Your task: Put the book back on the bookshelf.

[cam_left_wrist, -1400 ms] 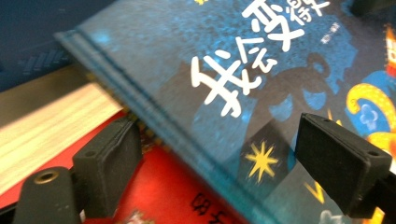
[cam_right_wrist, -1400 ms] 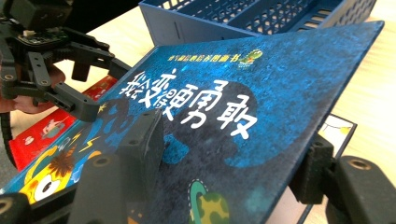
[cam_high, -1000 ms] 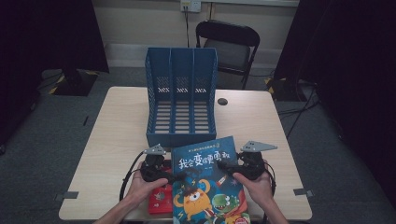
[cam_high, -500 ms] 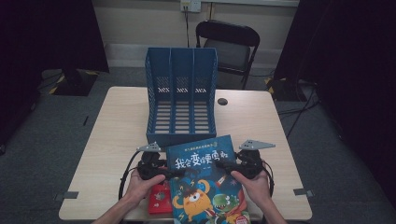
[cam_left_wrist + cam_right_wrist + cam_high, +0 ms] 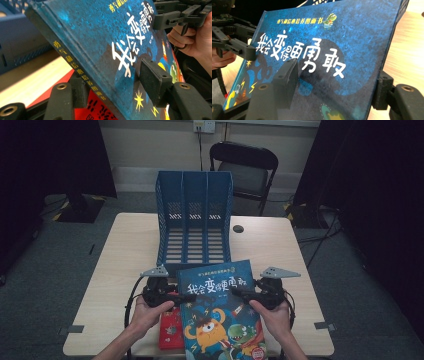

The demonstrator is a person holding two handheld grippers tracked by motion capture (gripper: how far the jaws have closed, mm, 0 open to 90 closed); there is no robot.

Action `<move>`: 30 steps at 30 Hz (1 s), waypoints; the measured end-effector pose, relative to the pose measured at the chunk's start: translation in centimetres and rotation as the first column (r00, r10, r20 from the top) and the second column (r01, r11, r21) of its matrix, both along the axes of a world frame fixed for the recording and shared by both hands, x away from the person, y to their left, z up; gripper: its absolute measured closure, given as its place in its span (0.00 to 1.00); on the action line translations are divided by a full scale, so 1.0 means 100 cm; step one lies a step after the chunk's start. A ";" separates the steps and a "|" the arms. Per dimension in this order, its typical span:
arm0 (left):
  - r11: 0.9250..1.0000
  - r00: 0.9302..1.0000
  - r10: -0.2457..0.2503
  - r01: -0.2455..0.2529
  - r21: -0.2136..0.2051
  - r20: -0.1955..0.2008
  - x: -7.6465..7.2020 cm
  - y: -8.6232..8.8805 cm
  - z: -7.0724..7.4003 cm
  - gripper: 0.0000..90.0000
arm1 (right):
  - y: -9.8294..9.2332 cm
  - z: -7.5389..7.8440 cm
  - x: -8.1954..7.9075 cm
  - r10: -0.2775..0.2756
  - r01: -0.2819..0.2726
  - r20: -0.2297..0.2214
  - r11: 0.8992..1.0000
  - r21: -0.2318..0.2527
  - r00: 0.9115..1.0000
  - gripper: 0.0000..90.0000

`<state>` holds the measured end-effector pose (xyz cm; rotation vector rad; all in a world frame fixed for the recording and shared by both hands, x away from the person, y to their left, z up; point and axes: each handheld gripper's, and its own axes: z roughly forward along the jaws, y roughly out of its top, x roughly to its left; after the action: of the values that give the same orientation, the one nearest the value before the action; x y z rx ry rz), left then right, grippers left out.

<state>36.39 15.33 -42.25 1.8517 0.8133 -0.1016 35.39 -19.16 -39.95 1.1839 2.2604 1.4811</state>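
Blue picture book [image 5: 220,310] is tilted up off the bench [image 5: 125,250], over a red book [image 5: 170,330], clamped at its spine by the left hand-held gripper [image 5: 189,297] and at its opposite edge by the right hand-held gripper [image 5: 236,292]. With only edge grips, it could slip or twist loose while lifted toward the blue file rack [image 5: 195,220]. Compared with a second ago, the left jaws have just been closing onto the spine and that side sits higher.

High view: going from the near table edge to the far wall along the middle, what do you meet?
Blue picture book → blue file rack → black folding chair → wall socket.
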 end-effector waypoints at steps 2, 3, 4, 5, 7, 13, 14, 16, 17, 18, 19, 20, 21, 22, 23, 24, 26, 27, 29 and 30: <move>1.000 1.000 0.001 -0.001 -0.008 0.018 0.000 -0.002 0.006 0.50 | 0.000 0.001 0.000 -0.009 0.009 0.003 1.000 0.007 1.000 0.38; 1.000 1.000 0.007 -0.006 -0.016 0.026 0.001 -0.004 0.010 0.53 | -0.002 0.005 -0.001 -0.031 0.031 0.014 0.999 0.017 0.999 0.37; 1.000 1.000 0.007 -0.006 -0.016 0.026 0.001 -0.004 0.010 0.54 | -0.003 0.006 -0.002 -0.035 0.035 0.019 0.999 0.017 0.999 0.37; 1.000 0.999 0.002 -0.001 -0.017 0.033 0.001 -0.005 0.012 0.54 | -0.004 0.008 -0.002 -0.039 0.038 0.024 0.999 0.018 0.999 0.37; 0.999 0.999 -0.001 0.003 -0.034 0.050 0.001 -0.007 0.018 0.57 | -0.006 0.012 -0.003 -0.049 0.049 0.033 0.999 0.021 0.998 0.37; 0.997 0.998 0.001 0.003 -0.073 0.061 0.002 -0.014 0.027 0.62 | -0.009 0.018 -0.005 -0.061 0.060 0.050 0.998 0.030 0.997 0.35; 0.997 0.998 -0.002 0.007 -0.073 0.067 0.003 -0.016 0.030 0.62 | -0.009 0.021 -0.006 -0.079 0.078 0.048 0.996 0.030 0.996 0.34; 0.997 0.997 -0.007 0.013 -0.078 0.072 0.004 -0.017 0.032 0.63 | -0.010 0.024 -0.007 -0.082 0.080 0.062 0.996 0.028 0.995 0.34; 0.997 0.997 -0.007 0.013 -0.078 0.072 0.004 -0.017 0.032 0.63 | -0.010 0.024 -0.007 -0.082 0.080 0.062 0.996 0.028 0.995 0.34; 0.995 0.997 -0.013 0.020 -0.096 0.074 0.004 -0.017 0.034 0.64 | -0.011 0.027 -0.008 -0.085 0.083 0.069 0.996 0.025 0.994 0.34; 0.994 0.997 -0.014 0.022 -0.106 0.078 0.004 -0.017 0.036 0.65 | -0.011 0.029 -0.008 -0.086 0.085 0.072 0.996 0.025 0.994 0.34; 0.993 0.997 -0.014 0.024 -0.112 0.082 0.004 -0.018 0.039 0.67 | -0.011 0.030 -0.009 -0.089 0.088 0.079 0.996 0.025 0.993 0.34; 0.993 0.997 -0.014 0.024 -0.112 0.082 0.004 -0.018 0.039 0.67 | -0.011 0.030 -0.009 -0.089 0.088 0.079 0.996 0.025 0.993 0.34; 0.993 0.997 -0.013 0.022 -0.118 0.080 0.005 -0.018 0.041 0.67 | -0.010 0.034 -0.010 -0.094 0.093 0.097 0.996 0.018 0.991 0.34; 0.992 0.997 -0.020 0.029 -0.122 0.080 0.006 -0.019 0.043 0.68 | -0.009 0.037 -0.010 -0.096 0.096 0.113 0.995 0.009 0.989 0.34; 0.985 0.996 -0.045 0.057 -0.160 0.079 0.007 -0.019 0.048 0.72 | -0.007 0.045 -0.010 -0.090 0.091 0.117 0.996 0.001 0.989 0.34; 0.980 0.994 -0.051 0.068 -0.189 0.098 0.006 -0.020 0.057 0.75 | -0.007 0.051 -0.010 -0.081 0.079 0.116 0.997 0.022 0.990 0.34; 0.980 0.994 -0.051 0.068 -0.189 0.098 0.006 -0.020 0.057 0.76 | -0.007 0.054 -0.011 -0.080 0.078 0.119 0.997 0.026 0.990 0.34; 0.976 0.992 -0.062 0.083 -0.201 0.109 0.006 -0.020 0.065 0.77 | -0.007 0.058 -0.011 -0.081 0.077 0.131 0.996 0.037 0.988 0.34; 0.976 0.992 -0.062 0.083 -0.201 0.109 0.006 -0.020 0.065 0.77 | -0.006 0.061 -0.012 -0.084 0.079 0.136 0.996 0.037 0.987 0.34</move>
<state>36.97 13.32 -35.80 1.6775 0.6401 -0.1312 34.17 -19.79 -33.87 1.1309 2.0815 1.5232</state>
